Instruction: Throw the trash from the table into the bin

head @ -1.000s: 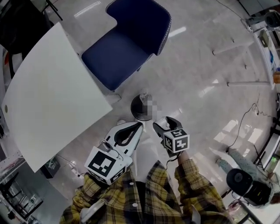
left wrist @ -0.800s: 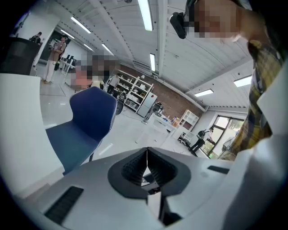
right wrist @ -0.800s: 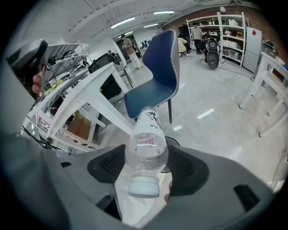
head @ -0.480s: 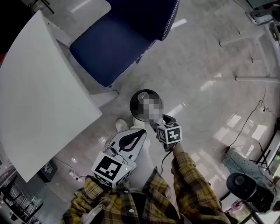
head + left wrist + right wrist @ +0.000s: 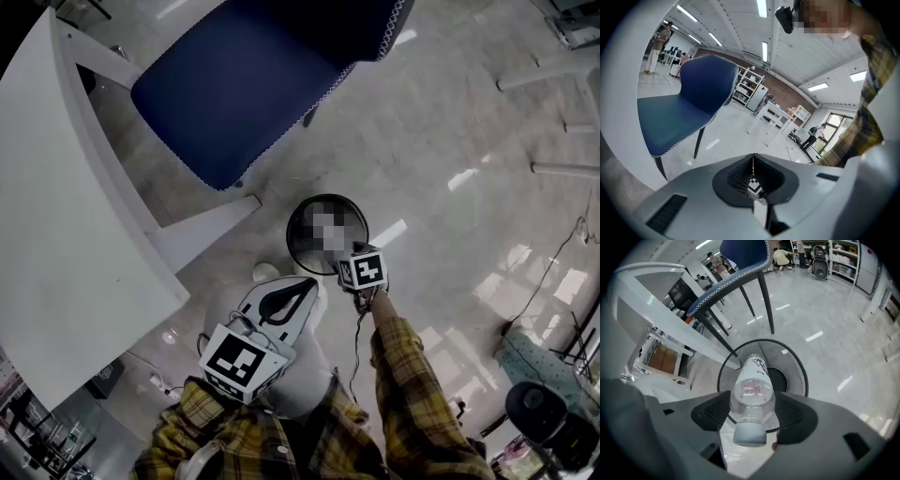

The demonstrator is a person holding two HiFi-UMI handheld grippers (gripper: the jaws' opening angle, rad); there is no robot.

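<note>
A clear plastic bottle (image 5: pixel 751 392) with a white cap is clamped between the jaws of my right gripper (image 5: pixel 752 405). Its body points down over the open mouth of a black mesh bin (image 5: pixel 797 365). In the head view the right gripper (image 5: pixel 352 266) hangs at the near rim of the bin (image 5: pixel 298 246), and the bottle cannot be made out there. My left gripper (image 5: pixel 309 284) is held lower left of the bin, jaws pressed together with nothing between them. In the left gripper view its tips (image 5: pixel 753 157) meet in front of the chair.
A blue chair (image 5: pixel 234 84) stands beyond the bin, its dark legs (image 5: pixel 764 301) close to the rim. The white table (image 5: pixel 75 234) fills the left side, with its leg (image 5: pixel 202 230) next to the bin. Glossy floor (image 5: pixel 469 141) lies to the right.
My right gripper has gone forward with the bottle until it hangs over the bin's mouth. The view has shifted toward the bin. The left gripper has stayed shut and nearly still.
</note>
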